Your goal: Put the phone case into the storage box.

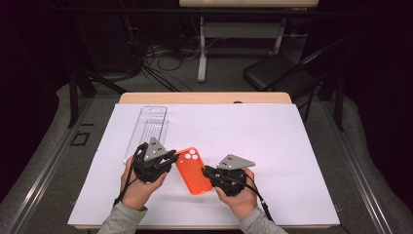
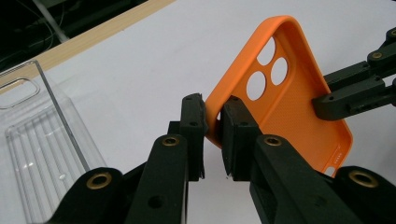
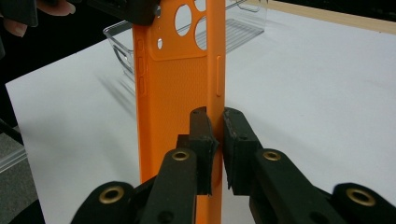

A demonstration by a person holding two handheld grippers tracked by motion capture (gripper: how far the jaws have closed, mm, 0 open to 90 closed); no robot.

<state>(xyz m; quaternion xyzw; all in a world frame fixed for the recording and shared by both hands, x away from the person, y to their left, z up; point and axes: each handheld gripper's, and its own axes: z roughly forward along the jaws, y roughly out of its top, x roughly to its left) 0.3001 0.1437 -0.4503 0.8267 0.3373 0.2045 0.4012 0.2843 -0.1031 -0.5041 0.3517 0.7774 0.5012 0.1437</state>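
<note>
Left gripper [image 2: 213, 128] fingers [image 2: 192, 123] pinch orange phone case [image 2: 299, 112] rim.

Both forearms are brought in from the near edge, each hand wrapped around its tool. The left gripper [image 1: 171, 157] is angled toward the right one, its fingers [image 2: 193, 122] pressed together on a thin edge. The right gripper [image 1: 206, 170] is turned leftward, its fingers [image 3: 201, 130] likewise clamped.

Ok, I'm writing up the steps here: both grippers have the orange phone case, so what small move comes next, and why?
Probably carry the phone case toward the clear tray, holding both grips. The left gripper pinches one edge near the camera holes and the right gripper pinches the opposite side wall, so the case is held up on both sides. The tray lies just beyond the left gripper.
</note>
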